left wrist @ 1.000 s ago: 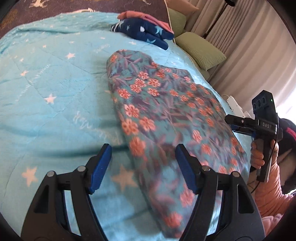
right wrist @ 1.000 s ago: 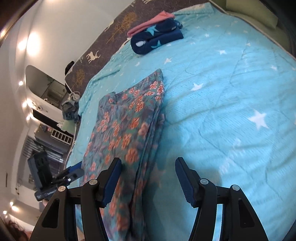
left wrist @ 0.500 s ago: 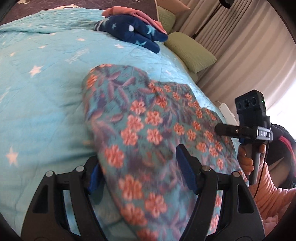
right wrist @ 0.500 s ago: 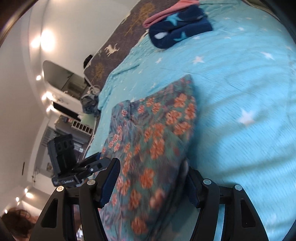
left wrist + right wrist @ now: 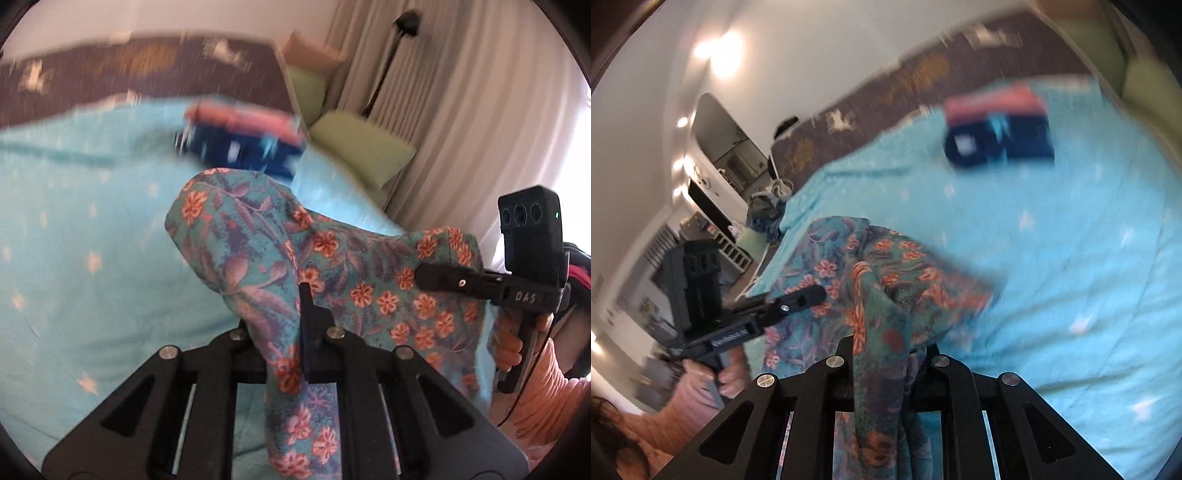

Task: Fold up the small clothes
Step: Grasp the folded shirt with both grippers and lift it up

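The floral teal garment point(image 5: 351, 266) hangs lifted off the star-patterned blue blanket point(image 5: 92, 221), stretched between both grippers. My left gripper point(image 5: 291, 295) is closing, its jaws pinched on one near corner of the cloth, which drapes over the fingers. In the right wrist view my right gripper point(image 5: 882, 343) is closing too, with the other near corner of the garment point(image 5: 886, 266) bunched between its jaws. Each gripper shows in the other's view: the right gripper point(image 5: 424, 275) and the left gripper point(image 5: 816, 293), both biting the cloth's edge.
A folded stack of navy and pink clothes point(image 5: 243, 144) lies further up the bed near the dark headboard point(image 5: 129, 70). Green pillows point(image 5: 362, 147) and curtains point(image 5: 461, 110) stand to the right. A person's hand point(image 5: 509, 339) holds the right tool.
Both grippers went from open around the garment's near edge to shut on it, then rose. The cloth's near end has lifted off the blanket.
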`<control>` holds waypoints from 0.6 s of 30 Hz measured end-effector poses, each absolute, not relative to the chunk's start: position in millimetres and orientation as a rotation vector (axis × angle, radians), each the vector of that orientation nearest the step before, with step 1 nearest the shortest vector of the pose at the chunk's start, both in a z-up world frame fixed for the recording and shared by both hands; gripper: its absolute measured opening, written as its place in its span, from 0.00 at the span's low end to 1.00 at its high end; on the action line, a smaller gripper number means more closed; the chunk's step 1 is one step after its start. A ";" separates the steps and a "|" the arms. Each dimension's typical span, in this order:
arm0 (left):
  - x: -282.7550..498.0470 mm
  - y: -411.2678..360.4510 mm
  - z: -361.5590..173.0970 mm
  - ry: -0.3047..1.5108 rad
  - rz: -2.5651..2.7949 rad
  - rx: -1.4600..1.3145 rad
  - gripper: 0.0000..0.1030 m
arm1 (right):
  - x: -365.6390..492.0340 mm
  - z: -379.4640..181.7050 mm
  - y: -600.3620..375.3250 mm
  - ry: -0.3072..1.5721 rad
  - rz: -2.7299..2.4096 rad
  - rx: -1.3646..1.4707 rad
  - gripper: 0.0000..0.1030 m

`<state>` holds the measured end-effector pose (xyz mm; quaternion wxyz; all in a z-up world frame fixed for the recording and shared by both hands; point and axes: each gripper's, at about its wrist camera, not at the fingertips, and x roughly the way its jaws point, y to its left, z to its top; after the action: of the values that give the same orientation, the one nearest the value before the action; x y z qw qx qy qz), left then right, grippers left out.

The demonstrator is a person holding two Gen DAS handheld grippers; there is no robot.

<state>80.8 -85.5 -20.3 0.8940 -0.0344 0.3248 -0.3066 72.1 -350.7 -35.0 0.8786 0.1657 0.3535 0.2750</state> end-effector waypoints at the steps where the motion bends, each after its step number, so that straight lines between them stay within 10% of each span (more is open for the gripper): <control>1: 74.7 -85.5 -6.3 0.636 -0.642 -0.068 0.12 | 63.0 -22.5 -352.4 0.697 0.561 0.325 0.13; 18: 83.1 -159.0 315.3 0.135 -0.453 0.222 0.13 | 49.7 301.2 -381.3 0.166 0.354 0.124 0.13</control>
<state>83.1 -159.0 315.3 0.9661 0.1098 0.0669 -0.2240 49.7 -381.3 301.2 0.9791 0.0615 0.0822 0.1755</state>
